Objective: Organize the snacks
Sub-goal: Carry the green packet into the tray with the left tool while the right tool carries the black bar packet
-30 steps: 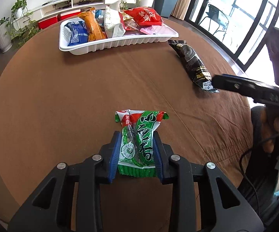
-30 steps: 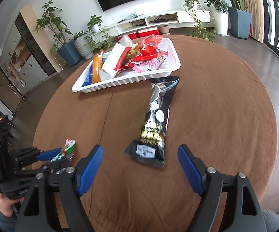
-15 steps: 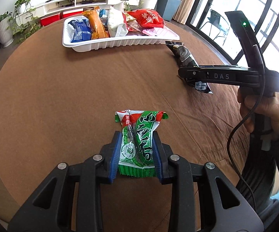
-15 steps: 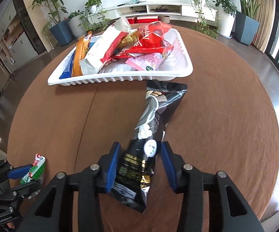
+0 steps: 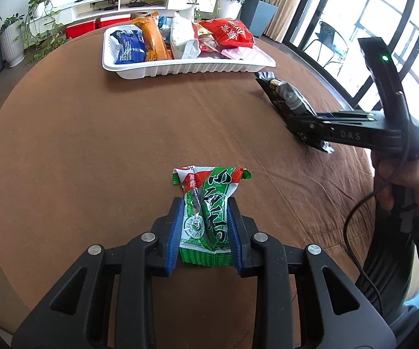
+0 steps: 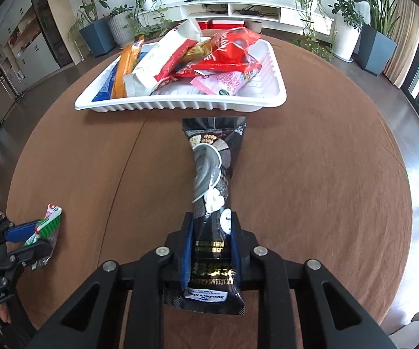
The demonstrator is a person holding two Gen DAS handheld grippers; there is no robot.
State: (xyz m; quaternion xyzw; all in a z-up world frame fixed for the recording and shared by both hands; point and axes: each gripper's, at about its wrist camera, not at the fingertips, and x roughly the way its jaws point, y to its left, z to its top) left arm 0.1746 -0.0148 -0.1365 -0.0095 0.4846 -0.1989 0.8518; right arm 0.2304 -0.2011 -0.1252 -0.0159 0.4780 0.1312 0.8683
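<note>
My left gripper (image 5: 205,203) is shut on a green and red snack packet (image 5: 206,206), held just over the brown round table; it also shows in the right wrist view (image 6: 46,222). My right gripper (image 6: 211,222) is shut on the near end of a long black snack bag (image 6: 212,174), whose far end points at the tray. The bag also shows in the left wrist view (image 5: 285,99), with the right gripper (image 5: 311,133) around it. A white tray (image 6: 180,106) at the far side holds several snack packs; it also shows in the left wrist view (image 5: 189,68).
The table (image 5: 93,133) is covered with a brown cloth. Potted plants (image 6: 93,29), a white TV shelf (image 6: 238,8) and tall windows (image 5: 383,29) stand beyond it. The person's hand (image 5: 398,183) holds the right gripper at the right.
My right gripper went from wide open to shut on the black bag's near end. My left gripper kept its hold on the green packet, and the tray looks closer.
</note>
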